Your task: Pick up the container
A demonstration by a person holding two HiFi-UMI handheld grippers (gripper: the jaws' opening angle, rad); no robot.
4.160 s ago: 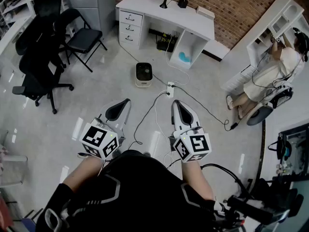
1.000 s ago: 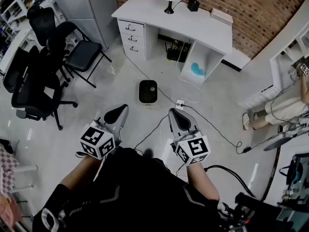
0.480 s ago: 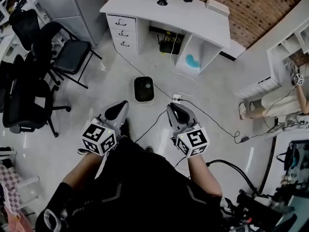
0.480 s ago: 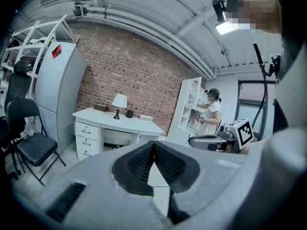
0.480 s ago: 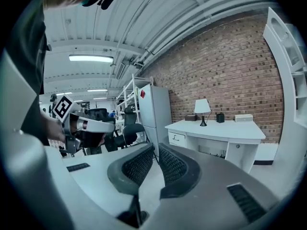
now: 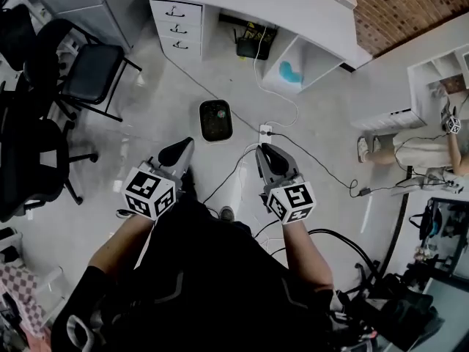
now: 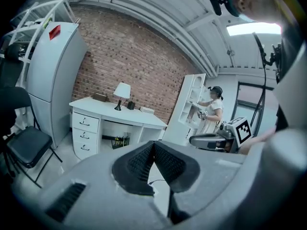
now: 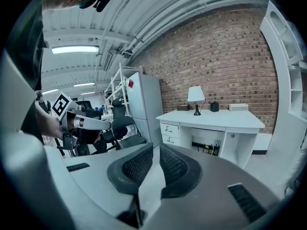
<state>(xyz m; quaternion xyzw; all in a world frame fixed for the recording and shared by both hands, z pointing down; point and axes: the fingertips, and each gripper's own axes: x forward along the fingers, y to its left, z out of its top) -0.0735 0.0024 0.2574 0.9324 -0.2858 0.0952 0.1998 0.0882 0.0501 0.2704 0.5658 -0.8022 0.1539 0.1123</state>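
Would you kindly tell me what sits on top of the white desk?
A lamp, a small dark box, a white box and a brown box; whatever lies behind them is hidden.

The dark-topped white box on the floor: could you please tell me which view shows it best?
The head view: the box lies in full sight, seen from above. The other two show none of it: the left gripper and the right gripper block the floor in their own views.

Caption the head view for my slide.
Left gripper and right gripper, both shut and empty, face a white three-drawer desk.
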